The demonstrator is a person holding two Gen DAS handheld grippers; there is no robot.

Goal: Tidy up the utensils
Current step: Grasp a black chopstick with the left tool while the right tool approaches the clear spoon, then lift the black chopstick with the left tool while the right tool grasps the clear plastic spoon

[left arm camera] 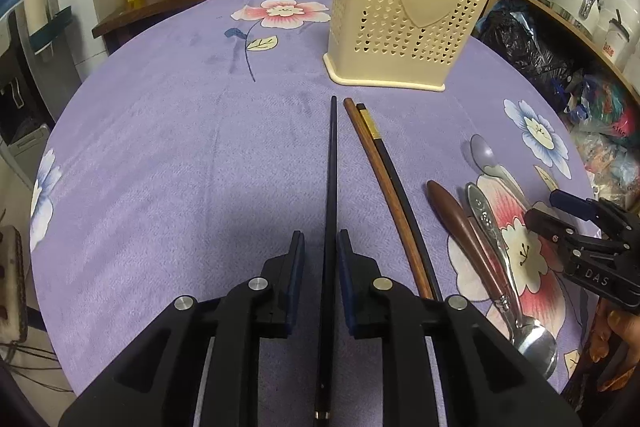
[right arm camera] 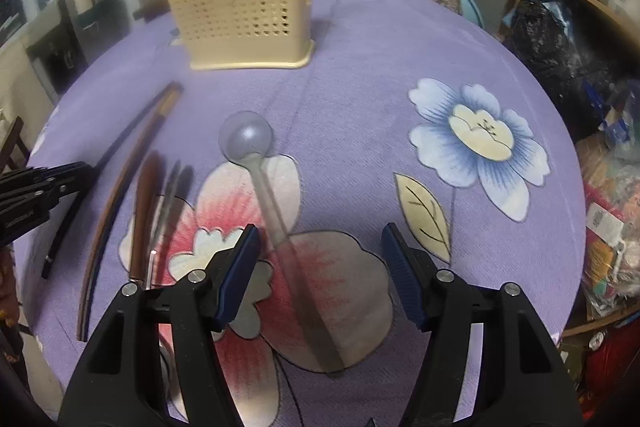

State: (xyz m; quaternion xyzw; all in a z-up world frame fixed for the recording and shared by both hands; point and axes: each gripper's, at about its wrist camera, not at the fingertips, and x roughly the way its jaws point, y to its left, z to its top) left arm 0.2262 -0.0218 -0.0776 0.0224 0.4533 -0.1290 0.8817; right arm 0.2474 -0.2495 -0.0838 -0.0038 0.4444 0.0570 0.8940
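Black chopstick (left arm camera: 331,163): lies on the purple cloth between your left gripper (left arm camera: 320,247) pads, which sit slightly apart, not pinching it. Thin, stiff, light, likely slick; take it mid-shaft.
Translucent spoon (right arm camera: 256,163): lies under your right gripper (right arm camera: 318,247), whose fingers are spread wide, holding nothing. Light plastic; take it by the handle.
Cream utensil holder (left arm camera: 400,27): upright beyond the chopsticks; you cannot see its contents.
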